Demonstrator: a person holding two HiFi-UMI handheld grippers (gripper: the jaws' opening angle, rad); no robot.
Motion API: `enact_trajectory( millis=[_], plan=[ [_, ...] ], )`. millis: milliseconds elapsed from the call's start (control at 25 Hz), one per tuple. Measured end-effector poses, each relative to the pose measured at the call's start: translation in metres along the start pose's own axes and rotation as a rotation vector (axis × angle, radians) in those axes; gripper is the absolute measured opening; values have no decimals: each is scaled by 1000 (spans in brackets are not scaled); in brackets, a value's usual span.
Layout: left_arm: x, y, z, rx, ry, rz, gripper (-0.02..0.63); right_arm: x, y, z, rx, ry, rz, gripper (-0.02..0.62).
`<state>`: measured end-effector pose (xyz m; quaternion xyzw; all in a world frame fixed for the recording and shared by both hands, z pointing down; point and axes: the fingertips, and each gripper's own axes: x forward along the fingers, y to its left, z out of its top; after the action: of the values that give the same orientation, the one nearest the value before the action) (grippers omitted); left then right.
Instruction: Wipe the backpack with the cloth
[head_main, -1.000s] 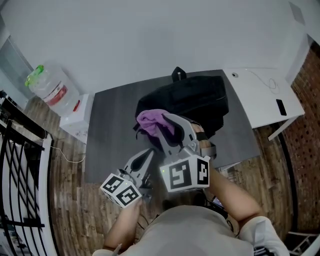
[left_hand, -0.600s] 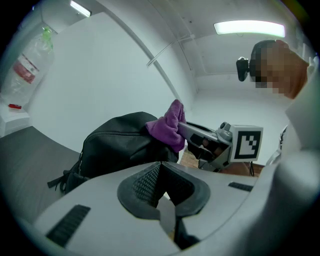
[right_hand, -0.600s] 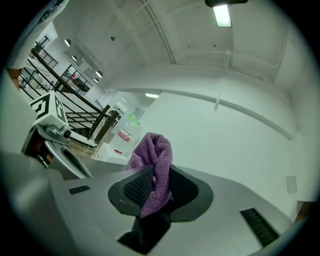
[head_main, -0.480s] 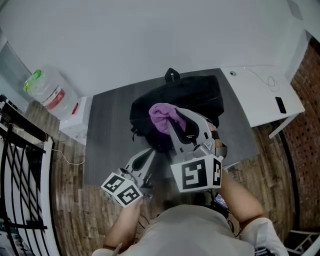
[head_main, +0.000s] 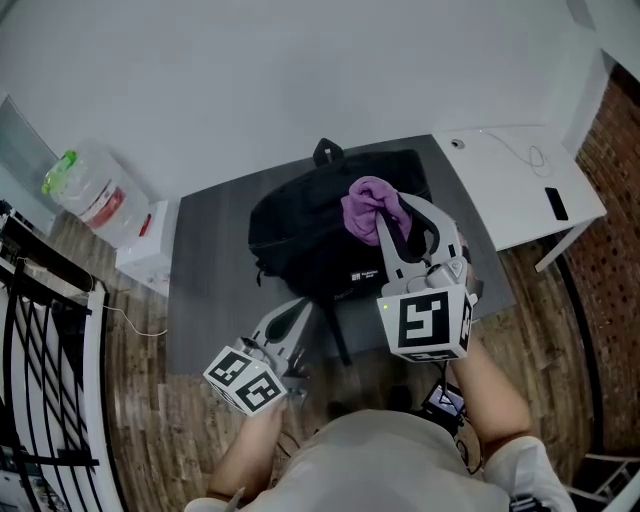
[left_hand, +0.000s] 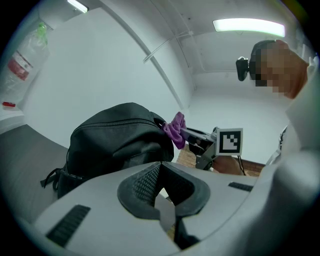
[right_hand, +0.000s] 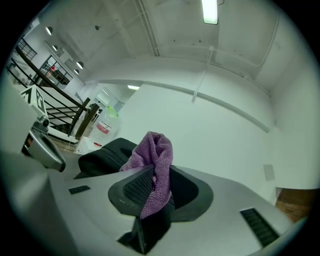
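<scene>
Black fabric backpack (head_main: 310, 235) lies mid grey table (head_main: 200, 290). Right gripper (head_main: 392, 222), fingers pinching a purple cloth (head_main: 372, 203), hangs over its 3 o'clock side, ready to wipe. Left gripper (head_main: 297, 312), fingers pressed together and empty, hangs at 6 o'clock.

Head view: from high on the person's head, steeply down onto the grey table (head_main: 205, 290).
Left gripper view: low on the left gripper (head_main: 298, 312), level along its jaws, black backpack (head_main: 310, 235) close ahead.
Right gripper view: low on the right gripper (head_main: 400, 215), level, purple cloth (right_hand: 152, 165) right before the lens.
Shared: all three see the backpack.
</scene>
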<state>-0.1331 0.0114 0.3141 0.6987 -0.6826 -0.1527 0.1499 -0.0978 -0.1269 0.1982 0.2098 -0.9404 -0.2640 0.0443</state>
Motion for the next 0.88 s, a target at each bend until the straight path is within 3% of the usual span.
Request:
enact_trajectory(
  millis=[320, 600, 880],
  plan=[
    [6, -7, -2, 3, 10, -14, 5, 0, -37, -44, 21, 93, -84, 98],
    [5, -10, -1, 5, 9, -10, 5, -1, -52, -65, -13, 141, -120, 98],
    [0, -8, -1, 7, 7, -1, 5, -12, -88, -105, -29, 244, -214, 98]
  ],
)
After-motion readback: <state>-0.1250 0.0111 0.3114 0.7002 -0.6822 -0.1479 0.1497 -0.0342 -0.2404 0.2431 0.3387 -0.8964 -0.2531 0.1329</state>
